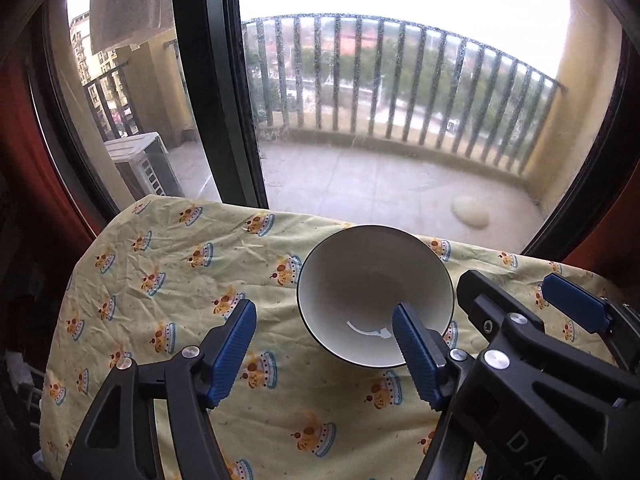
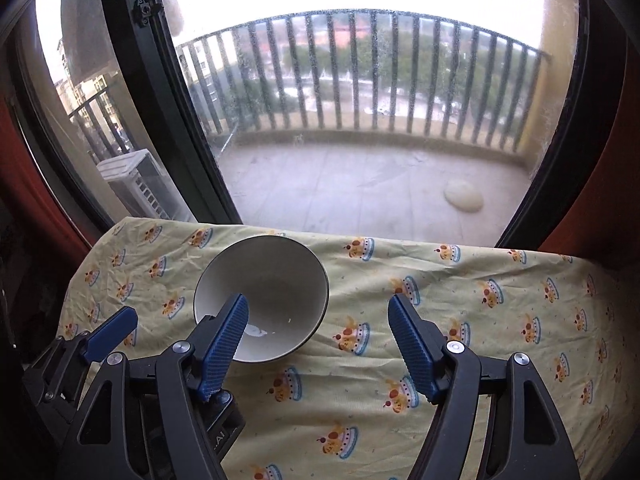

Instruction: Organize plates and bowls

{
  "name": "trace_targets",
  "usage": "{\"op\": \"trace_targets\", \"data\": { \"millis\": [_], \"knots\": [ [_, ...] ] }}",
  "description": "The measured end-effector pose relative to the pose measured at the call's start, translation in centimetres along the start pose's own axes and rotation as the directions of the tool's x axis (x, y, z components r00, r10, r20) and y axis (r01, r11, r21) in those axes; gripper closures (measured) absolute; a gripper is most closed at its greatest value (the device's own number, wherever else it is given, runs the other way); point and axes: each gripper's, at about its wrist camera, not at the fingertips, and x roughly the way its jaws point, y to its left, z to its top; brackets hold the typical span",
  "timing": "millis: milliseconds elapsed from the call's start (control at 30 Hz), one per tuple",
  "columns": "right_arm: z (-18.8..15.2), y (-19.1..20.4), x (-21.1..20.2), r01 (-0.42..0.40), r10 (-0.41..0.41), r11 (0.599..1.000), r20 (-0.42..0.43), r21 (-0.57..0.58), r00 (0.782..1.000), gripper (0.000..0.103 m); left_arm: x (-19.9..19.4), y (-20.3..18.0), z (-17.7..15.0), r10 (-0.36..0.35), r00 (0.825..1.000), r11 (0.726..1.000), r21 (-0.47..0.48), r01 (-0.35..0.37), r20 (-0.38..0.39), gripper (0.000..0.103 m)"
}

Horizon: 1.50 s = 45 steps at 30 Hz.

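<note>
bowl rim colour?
Dark, nearly black rim on a white bowl; clearest in the left wrist view.

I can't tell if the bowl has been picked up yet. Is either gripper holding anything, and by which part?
Nothing is held. The left gripper and right gripper are both open, and the bowl sits on the tablecloth.

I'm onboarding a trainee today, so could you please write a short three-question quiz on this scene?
1. True or false: the white bowl holds food.
2. What covers the table? A) yellow printed cloth B) bare wood C) a grey mat
3. Which gripper is shut on the bowl: the left gripper, the right gripper, or neither?

Key: 1. False, it looks empty. 2. A, the cloth. 3. Neither; both stand open.
</note>
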Motion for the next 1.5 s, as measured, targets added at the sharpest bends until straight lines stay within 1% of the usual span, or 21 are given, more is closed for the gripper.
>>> {"op": "trace_targets", "data": {
  "millis": [67, 100, 167, 233, 267, 333, 433, 467, 500, 533, 600, 633, 667, 767, 867, 1067, 1133, 1200, 1300, 1500],
  "knots": [
    [0.3, -0.2, 1.3, 0.003, -0.003, 1.0, -0.007, 0.002, 1.0, 0.031, 1.0, -0.3, 0.3, 0.008, 1.0, 1.0, 0.017, -0.008, 0.002, 0.031],
    [0.5, -0.3, 1.9, 0.002, -0.002, 1.0, -0.009, 0.004, 1.0, 0.034, 1.5, -0.5, 0.4, 0.006, 1.0, 1.0, 0.027, -0.006, 0.004, 0.034],
    [0.7, -0.3, 3.2, 0.012, -0.012, 1.0, -0.016, 0.004, 1.0, 0.037, 2.4, -0.7, 0.6, 0.02, 1.0, 0.999, 0.039, -0.021, 0.009, 0.037],
    [0.8, -0.3, 4.4, 0.009, -0.008, 1.0, -0.027, 0.01, 1.0, 0.04, 3.5, -0.8, 0.7, 0.021, 1.0, 0.999, 0.038, -0.021, 0.002, 0.039],
    [0.9, -0.3, 5.0, 0.007, -0.007, 1.0, -0.032, 0.015, 0.999, 0.043, 4.0, -0.8, 0.8, 0.015, 1.0, 0.999, 0.032, -0.015, -0.007, 0.042],
    [1.1, -0.3, 6.0, 0.013, -0.012, 1.0, -0.04, 0.018, 0.999, 0.045, 5.0, -0.7, 0.8, 0.005, 1.0, 1.0, 0.021, -0.005, -0.024, 0.046],
    [1.0, -0.2, 7.4, 0.012, -0.01, 1.0, -0.061, 0.026, 0.998, 0.051, 6.1, -0.7, 0.7, 0.028, 0.999, 0.999, 0.022, -0.027, -0.041, 0.054],
    [0.9, -0.1, 7.8, 0.008, -0.006, 1.0, -0.068, 0.029, 0.998, 0.055, 6.3, -0.5, 0.7, 0.029, 0.999, 0.999, 0.019, -0.028, -0.046, 0.059],
    [0.8, 0.0, 8.3, 0.007, -0.005, 1.0, -0.074, 0.027, 0.997, 0.06, 6.4, -0.6, 0.6, 0.029, 0.998, 0.999, 0.018, -0.028, -0.051, 0.062],
    [0.7, -0.1, 8.7, 0.0, 0.002, 1.0, -0.078, 0.029, 0.997, 0.062, 6.6, -0.6, 0.6, 0.03, 0.998, 0.999, 0.017, -0.029, -0.055, 0.064],
    [0.6, 0.1, 9.1, -0.007, 0.009, 1.0, -0.079, 0.018, 0.997, 0.075, 6.8, -0.7, 0.6, 0.034, 0.998, 0.999, 0.023, -0.033, -0.056, 0.075],
    [0.6, 0.3, 9.3, 0.004, -0.003, 1.0, -0.075, 0.007, 0.997, 0.076, 6.8, -0.9, 0.5, 0.034, 0.998, 0.999, 0.025, -0.033, -0.059, 0.077],
    [0.6, 0.3, 9.4, 0.009, -0.008, 1.0, -0.068, 0.002, 0.998, 0.077, 6.7, -0.9, 0.4, 0.035, 0.998, 0.999, 0.024, -0.034, -0.06, 0.08],
    [0.5, 0.1, 9.6, 0.012, -0.012, 1.0, -0.063, -0.001, 0.998, 0.081, 6.3, -1.3, 0.4, 0.045, 0.997, 0.999, 0.022, -0.044, -0.055, 0.081],
    [0.5, -0.2, 10.1, 0.0, 0.002, 1.0, -0.078, 0.02, 0.997, 0.082, 6.4, -1.4, 0.4, 0.059, 0.997, 0.998, 0.021, -0.058, -0.055, 0.084],
    [0.5, -0.2, 10.4, 0.005, -0.004, 1.0, -0.07, 0.014, 0.998, 0.084, 7.2, -1.0, 0.5, 0.065, 0.996, 0.998, 0.018, -0.064, -0.065, 0.084],
    [0.5, -0.1, 10.4, 0.005, -0.004, 1.0, -0.06, 0.001, 0.998, 0.084, 7.1, -1.0, 0.6, 0.078, 0.995, 0.997, 0.009, -0.078, -0.062, 0.088],
    [0.6, -0.2, 10.5, 0.001, -0.001, 1.0, -0.068, 0.002, 0.998, 0.084, 7.0, -1.1, 0.5, 0.082, 0.995, 0.997, 0.005, -0.082, -0.061, 0.088],
    [0.6, -0.6, 10.3, 0.002, 0.0, 1.0, -0.081, 0.027, 0.997, 0.084, 6.8, -1.2, 0.5, 0.071, 0.995, 0.997, 0.008, -0.07, -0.065, 0.088],
    [0.3, -0.8, 8.9, 0.015, -0.012, 0.999, -0.073, 0.038, 0.997, 0.084, 5.5, -1.5, 0.3, 0.061, 0.997, 0.998, 0.029, -0.06, -0.052, 0.088]
  ]
}}
